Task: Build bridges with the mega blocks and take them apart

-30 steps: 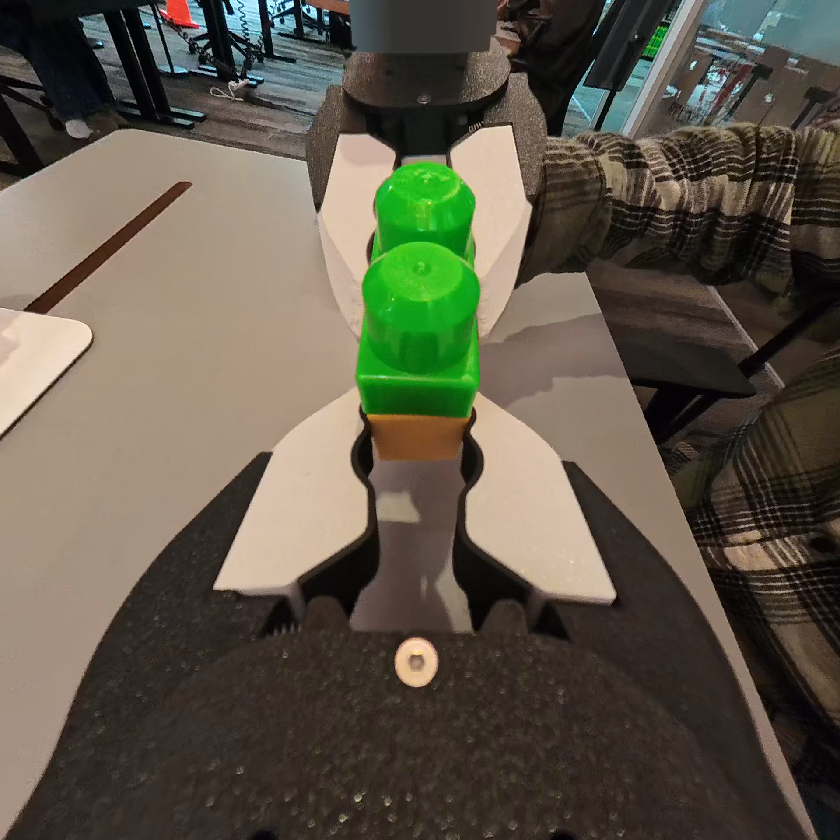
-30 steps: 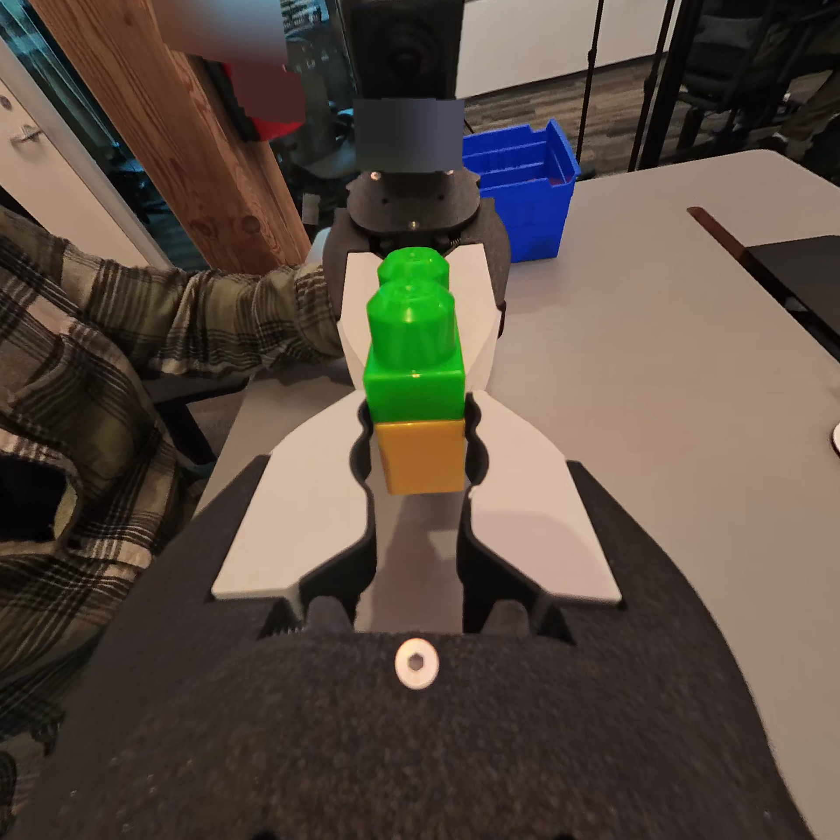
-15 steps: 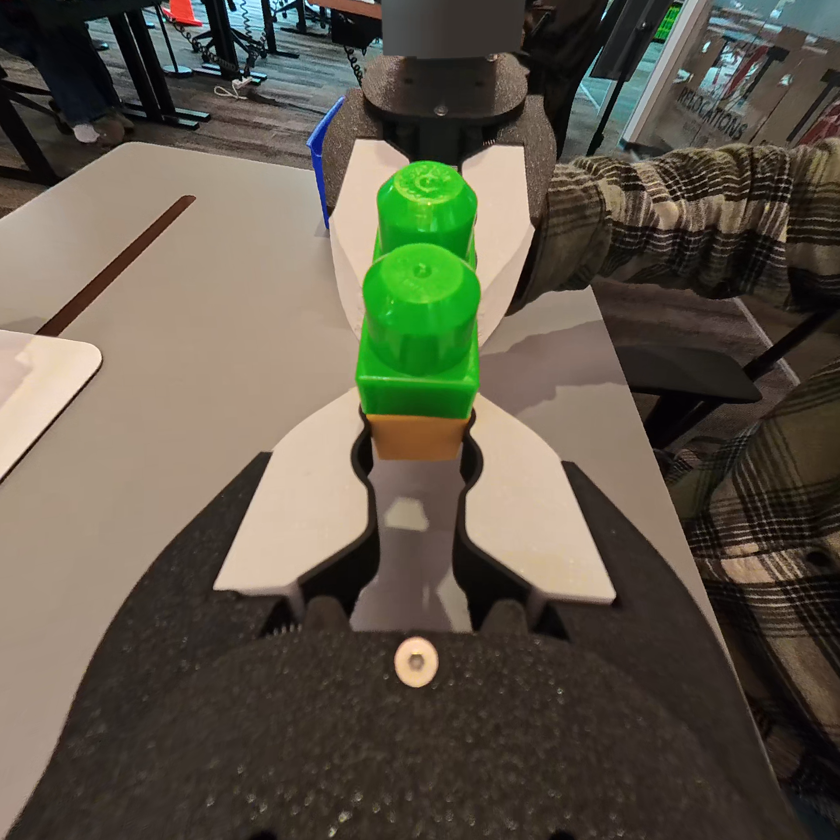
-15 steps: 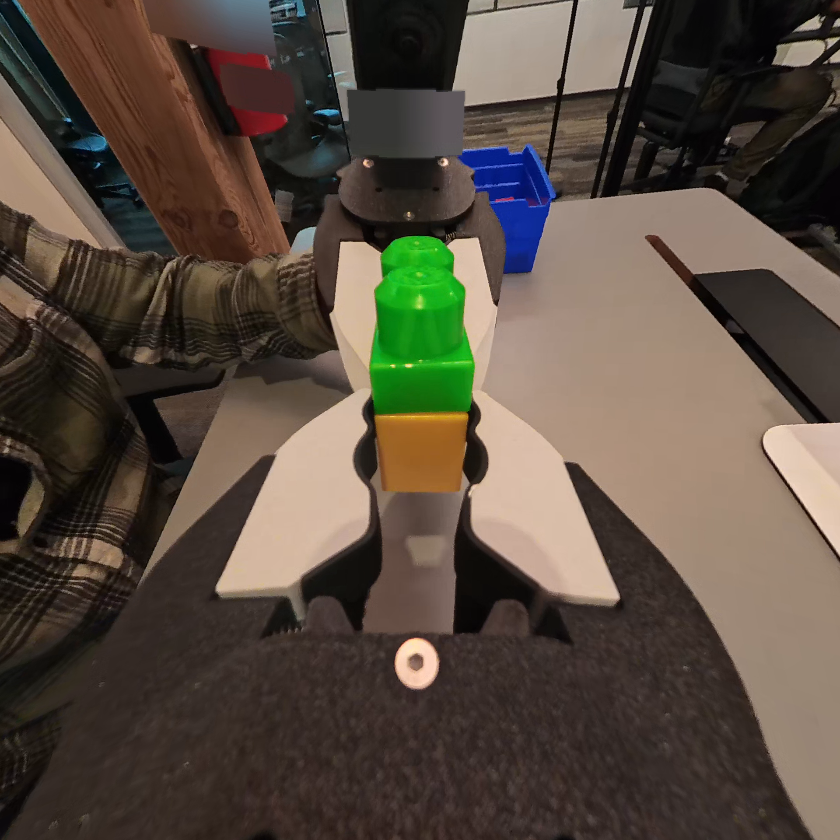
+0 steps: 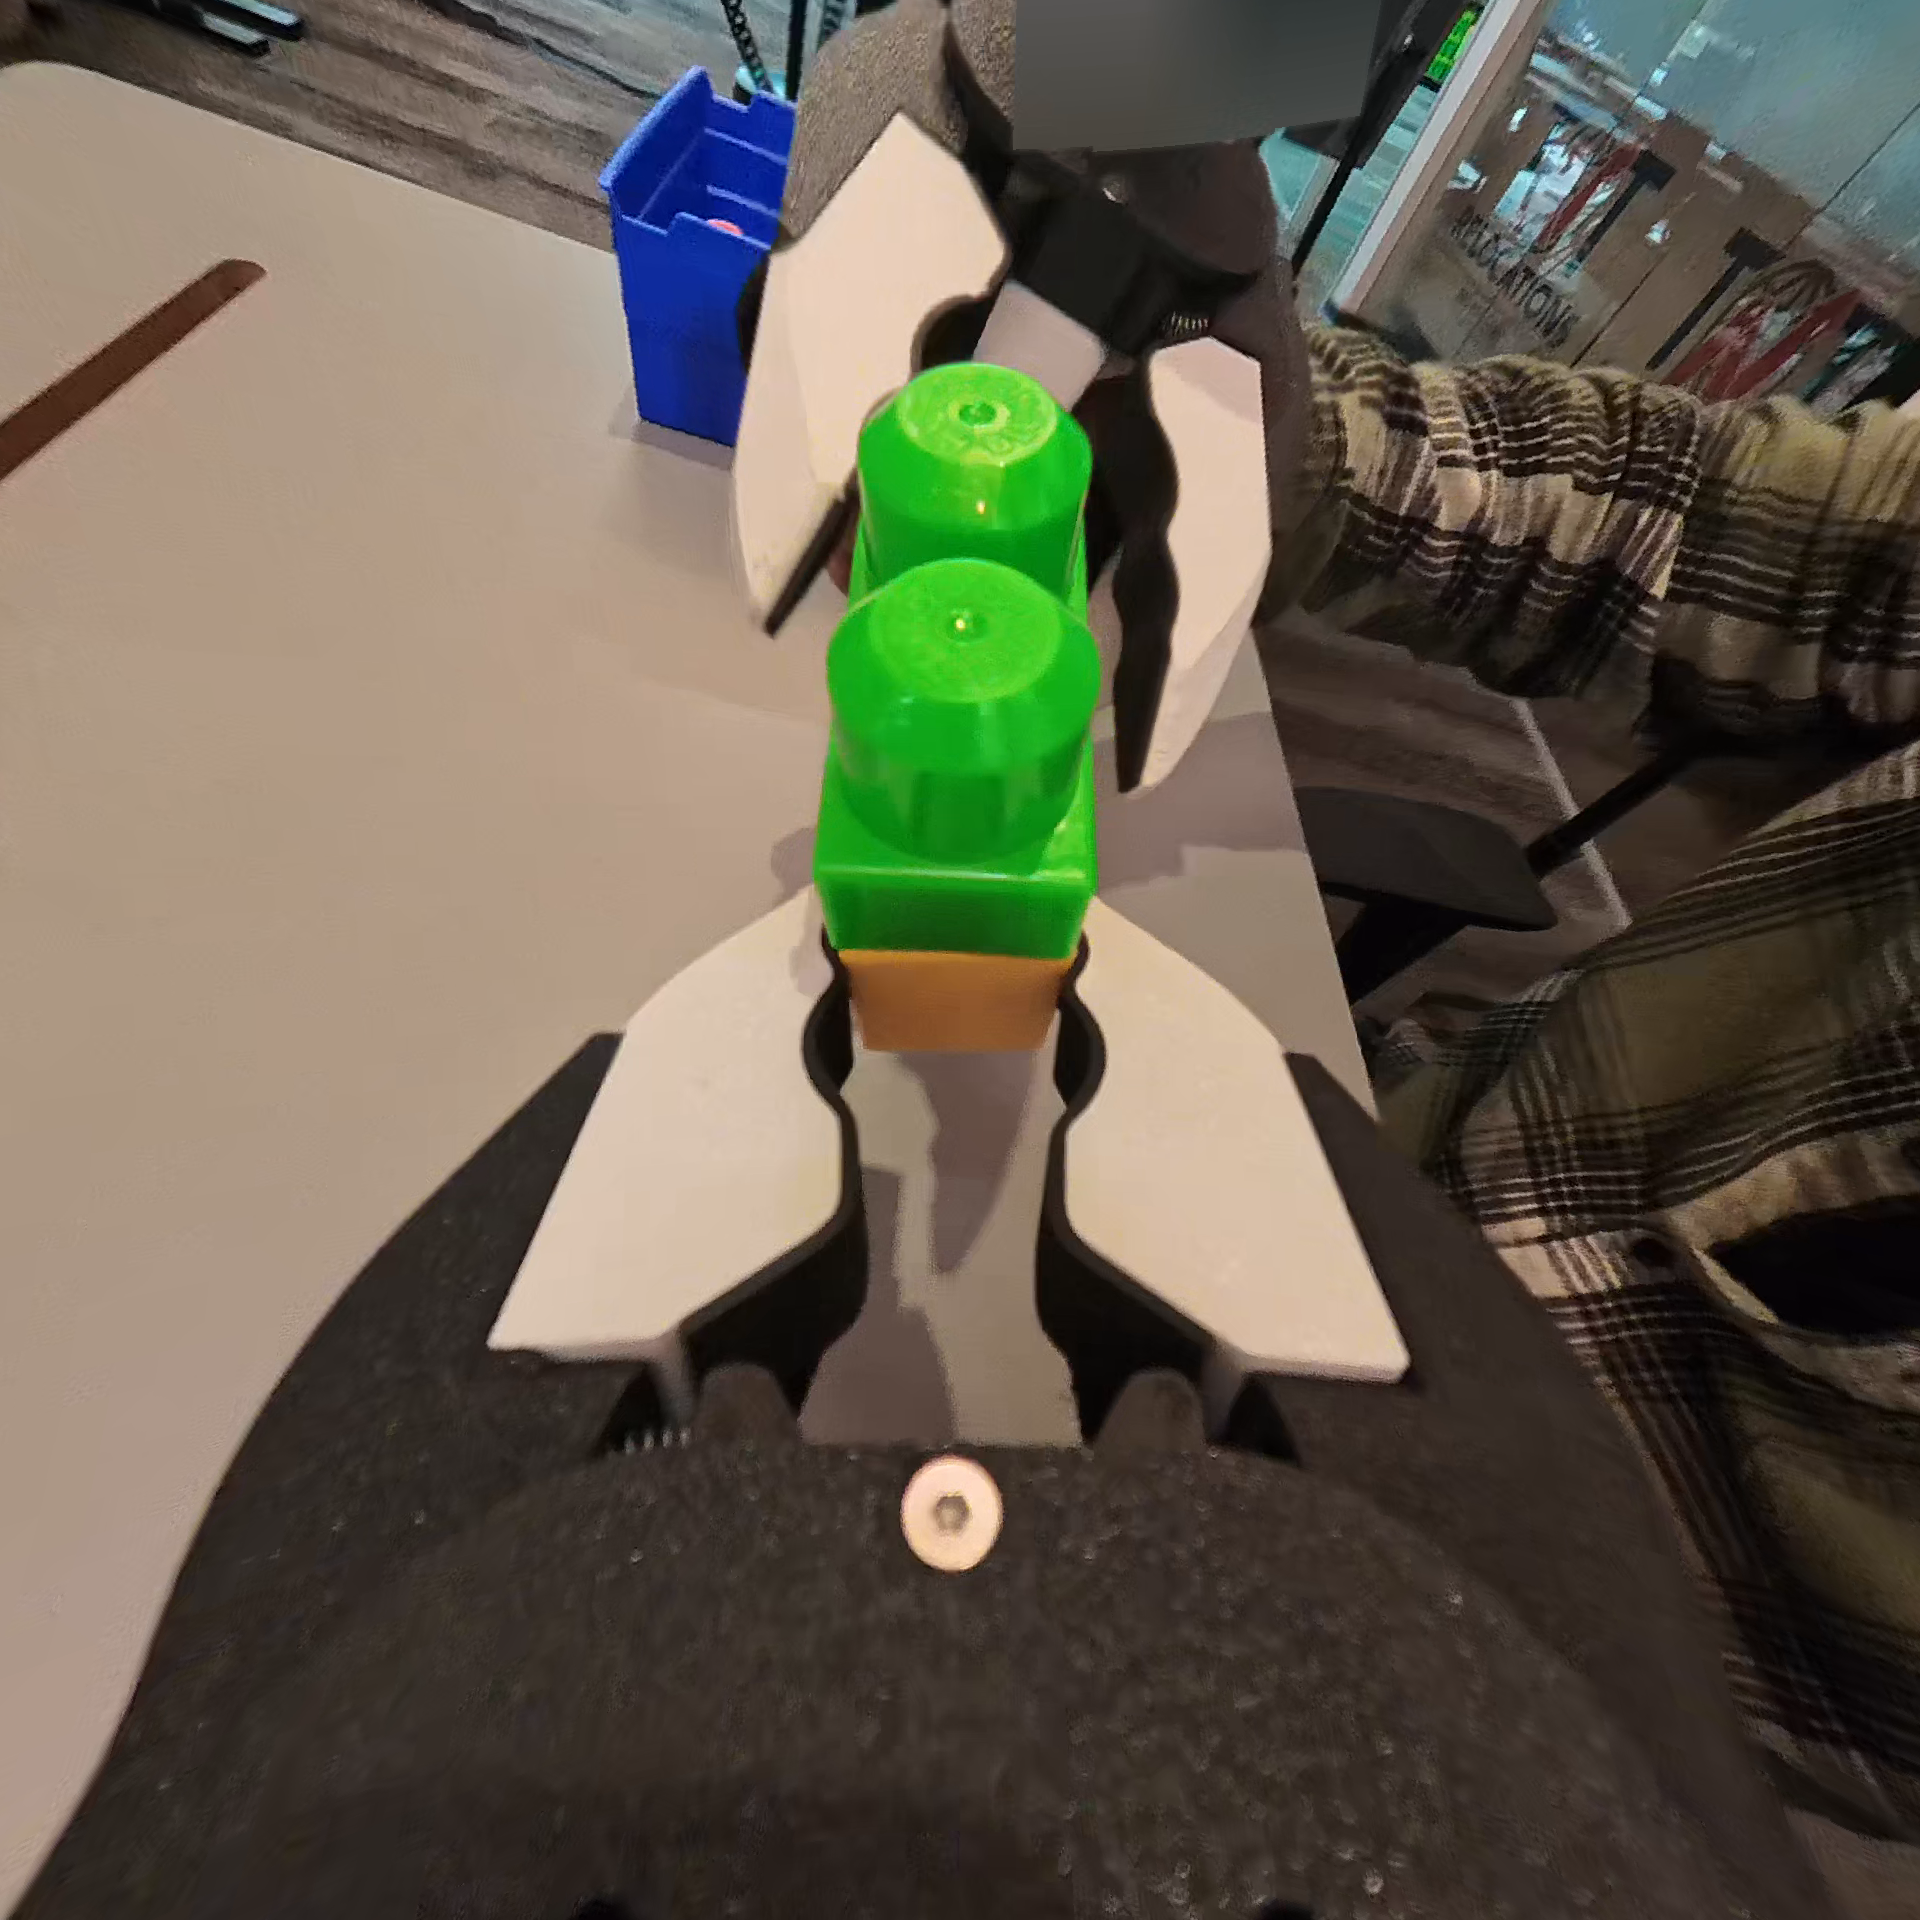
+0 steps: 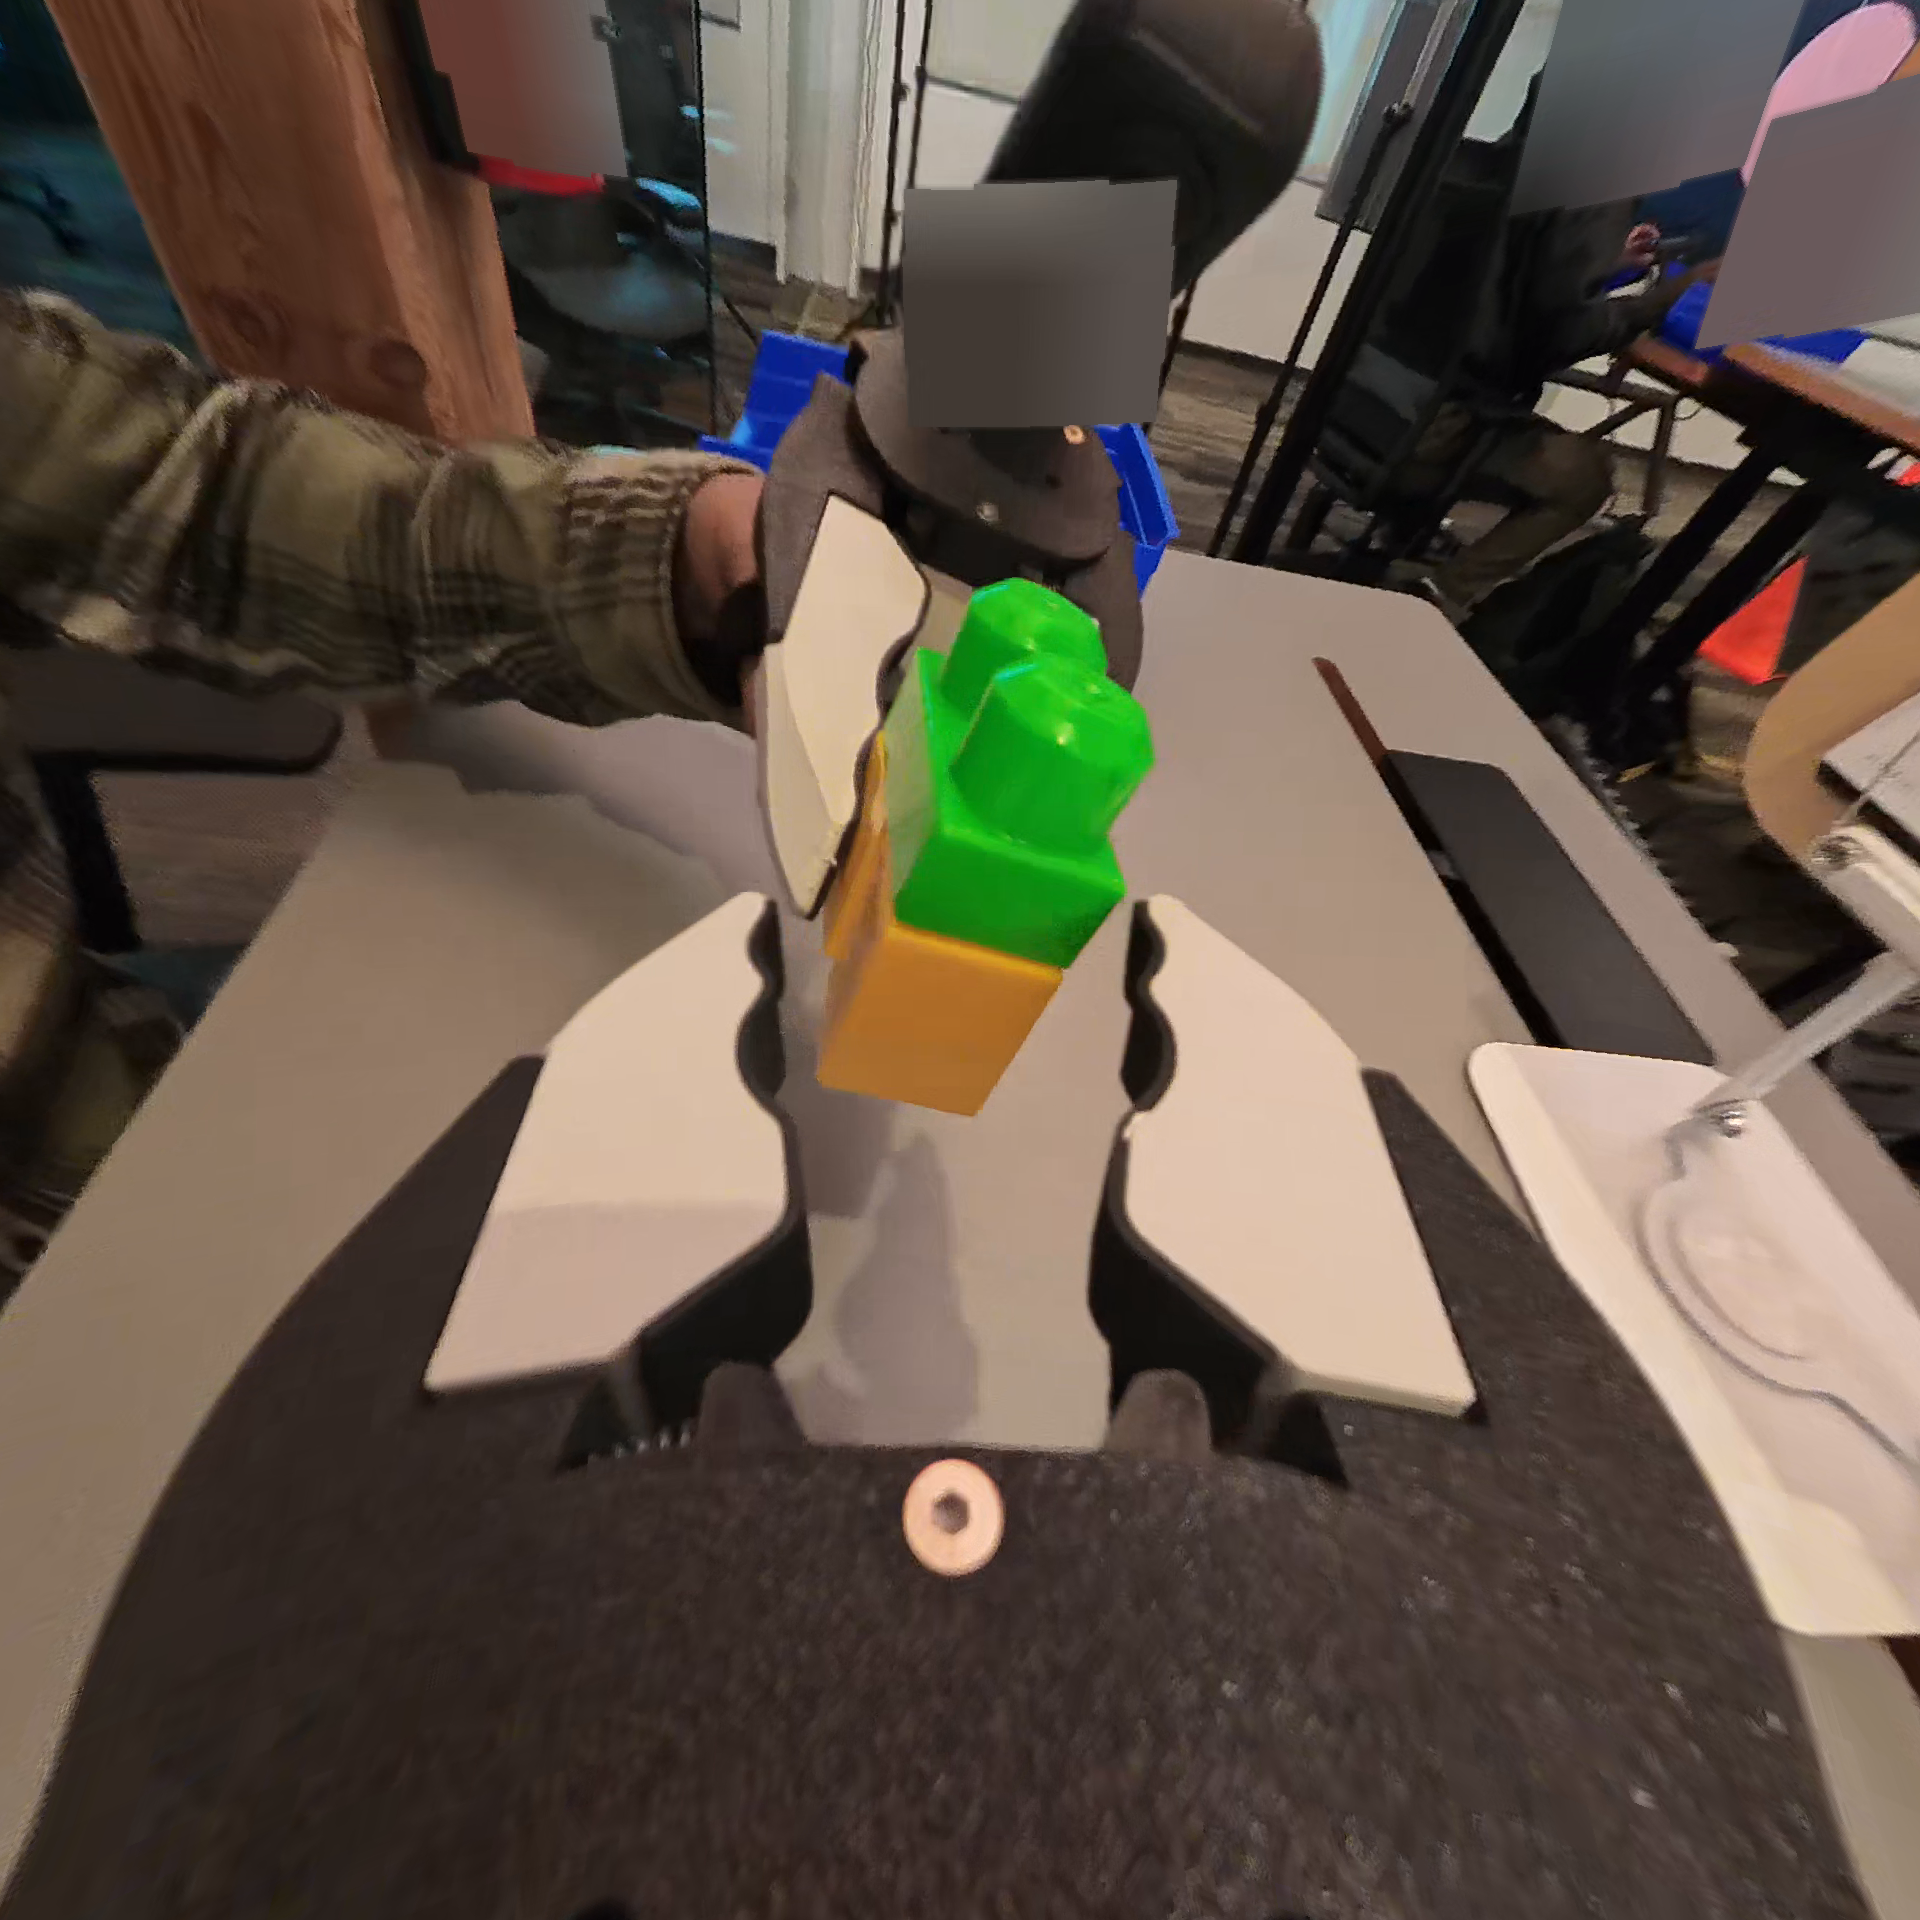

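Observation:
A green two-stud block [image 5: 961, 727] sits pressed onto a yellow block [image 5: 951, 1003]. My left gripper [image 5: 954, 956] is shut on the yellow block and holds the stack above the grey table [image 5: 364, 727]. In the right wrist view the same stack, green [image 6: 997, 831] on yellow [image 6: 925, 1018], hangs tilted in front of my right gripper [image 6: 954, 914], which is open with its jaws wide on either side and not touching the stack. The right gripper's fingers [image 5: 862, 312] show spread behind the stack in the left wrist view. One left finger [image 6: 831, 707] shows against the stack.
A blue bin [image 5: 686, 312] stands at the table's far edge and also shows in the right wrist view [image 6: 1138, 488]. A white tray [image 6: 1662, 1299] and a black flat item [image 6: 1538, 862] lie to the right. Plaid sleeves [image 5: 1558, 499] reach in by the table's side edge. Only a small space, under 4 cm, lies between the two pairs of fingers.
My right gripper has opened and let go of the stack and drawn back a little. The left gripper keeps hold, and the stack now looks tilted in the right wrist view.

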The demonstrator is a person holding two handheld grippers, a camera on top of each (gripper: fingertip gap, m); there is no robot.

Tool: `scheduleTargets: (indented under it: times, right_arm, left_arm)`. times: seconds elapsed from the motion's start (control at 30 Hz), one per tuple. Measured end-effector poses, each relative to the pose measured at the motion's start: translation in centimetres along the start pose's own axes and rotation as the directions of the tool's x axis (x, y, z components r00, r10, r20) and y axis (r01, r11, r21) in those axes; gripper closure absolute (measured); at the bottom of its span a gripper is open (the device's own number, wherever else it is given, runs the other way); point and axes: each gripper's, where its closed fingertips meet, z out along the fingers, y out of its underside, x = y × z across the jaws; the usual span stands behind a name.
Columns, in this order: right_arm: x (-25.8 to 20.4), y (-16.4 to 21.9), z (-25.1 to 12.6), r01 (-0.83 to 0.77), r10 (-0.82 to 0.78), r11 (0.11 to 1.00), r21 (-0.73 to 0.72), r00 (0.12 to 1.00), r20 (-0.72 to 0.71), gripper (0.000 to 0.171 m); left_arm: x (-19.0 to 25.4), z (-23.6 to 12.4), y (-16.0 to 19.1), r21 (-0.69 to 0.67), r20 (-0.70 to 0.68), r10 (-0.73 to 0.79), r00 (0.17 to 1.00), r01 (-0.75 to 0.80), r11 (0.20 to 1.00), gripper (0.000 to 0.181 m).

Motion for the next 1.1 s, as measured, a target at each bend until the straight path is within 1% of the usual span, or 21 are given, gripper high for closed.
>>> scheduleTargets:
  times: [0.07,0.17,0.33,0.47,0.57,0.67,0.9,1.03,1.1]
  right_arm:
    - [0.2,0.1,-0.4,0.039,-0.039,0.999,-0.031,0.999,-0.031,0.091]
    - [0.3,0.8,-0.9,0.119,-0.126,0.988,-0.102,0.990,-0.065,0.077]
    - [0.7,0.7,-1.6,0.233,-0.250,0.961,-0.145,0.962,-0.109,0.069]
    - [0.8,0.2,-1.9,0.322,-0.342,0.935,-0.150,0.930,-0.134,0.058]
    - [0.8,-0.7,-1.8,0.389,-0.407,0.911,-0.134,0.902,-0.147,0.059]
    - [0.5,-1.0,-1.5,0.418,-0.434,0.898,-0.140,0.892,-0.123,0.061]
    - [0.0,-0.1,-0.6,0.488,-0.508,0.846,-0.213,0.860,-0.047,0.062]
    - [-0.3,0.4,0.3,0.499,-0.514,0.833,-0.239,0.858,-0.003,0.066]
    - [-0.3,0.5,0.6,0.496,-0.510,0.834,-0.241,0.860,0.009,0.071]
  left_arm:
    - [0.1,0.0,-0.1,0.019,-0.026,-0.026,0.999,0.026,0.999,0.145]
    - [0.3,-0.1,-0.2,0.029,-0.060,-0.058,0.997,0.060,0.998,0.145]
    - [0.9,-0.3,-0.3,0.037,-0.138,-0.131,0.982,0.137,0.990,0.145]
    - [1.4,-0.6,-0.3,0.044,-0.206,-0.185,0.961,0.198,0.979,0.145]
    - [1.4,-0.5,0.0,0.026,-0.219,-0.210,0.953,0.221,0.975,0.145]
    - [1.5,-0.4,0.2,0.018,-0.228,-0.212,0.950,0.222,0.975,0.145]
    - [1.5,-0.4,0.6,-0.008,-0.249,-0.245,0.937,0.251,0.968,0.145]
    - [1.7,-0.2,0.7,-0.014,-0.284,-0.279,0.917,0.287,0.958,0.145]
    - [1.7,0.0,0.8,-0.021,-0.290,-0.290,0.912,0.297,0.955,0.145]
